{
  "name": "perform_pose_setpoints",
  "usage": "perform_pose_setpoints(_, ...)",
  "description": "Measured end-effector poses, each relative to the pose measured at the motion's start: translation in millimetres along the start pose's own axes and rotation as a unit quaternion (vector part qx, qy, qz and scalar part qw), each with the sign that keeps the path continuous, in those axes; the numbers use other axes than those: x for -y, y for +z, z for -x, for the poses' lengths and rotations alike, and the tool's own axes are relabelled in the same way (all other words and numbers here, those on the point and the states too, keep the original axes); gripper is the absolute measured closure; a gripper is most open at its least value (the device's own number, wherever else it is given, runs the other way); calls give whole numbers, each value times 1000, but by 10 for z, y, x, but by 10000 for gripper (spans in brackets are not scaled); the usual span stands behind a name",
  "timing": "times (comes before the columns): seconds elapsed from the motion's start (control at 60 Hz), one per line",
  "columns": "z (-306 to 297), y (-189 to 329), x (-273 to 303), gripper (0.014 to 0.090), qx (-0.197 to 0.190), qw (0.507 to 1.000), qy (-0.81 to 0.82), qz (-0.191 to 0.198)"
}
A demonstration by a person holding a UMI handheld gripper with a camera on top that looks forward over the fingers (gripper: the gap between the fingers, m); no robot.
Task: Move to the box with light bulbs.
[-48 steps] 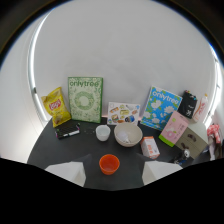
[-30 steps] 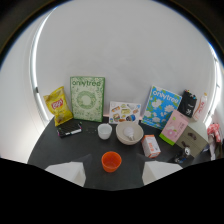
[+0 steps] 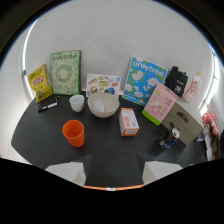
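Gripper held above the near edge of a dark worktop, looking across it toward a white wall. Pale fingers wide apart, gripping nothing, nothing between them.

Along the wall, from one end to the other: yellow snack bag, tall green box, flat card with small pictures, blue box leaning back, black pouch, small bottle. Nearer, in front of the blue box, a pink box, and just beside it a grey-brown box with a small dark metallic object at its foot.

In the middle of the worktop: black marker, white cup, white bowl, orange cup closest to the fingers.

Most likely the box with light bulbs: small white-and-orange carton, standing upright just beside the bowl, between it and the pink box. Print too small to read, so a judgement only. Sits beyond the fingers, slightly off their midline, with open worktop between.

Task judged barely begun: target in sight and near centre, approach not yet made. Left to do: bring the gripper forward and down over the bare worktop, passing the orange cup on one side, until the carton stands just ahead of the fingers.
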Motion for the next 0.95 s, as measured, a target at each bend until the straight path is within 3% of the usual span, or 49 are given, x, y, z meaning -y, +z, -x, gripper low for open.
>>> perform_pose_setpoints(0.233,-694,672,200,186,0,1000,-5,-6)
perform_pose_setpoints(0.5,-838,1488,502,187,34,999,0,-8)
perform_pose_setpoints(0.95,-763,1705,532,184,59,998,13,-1)
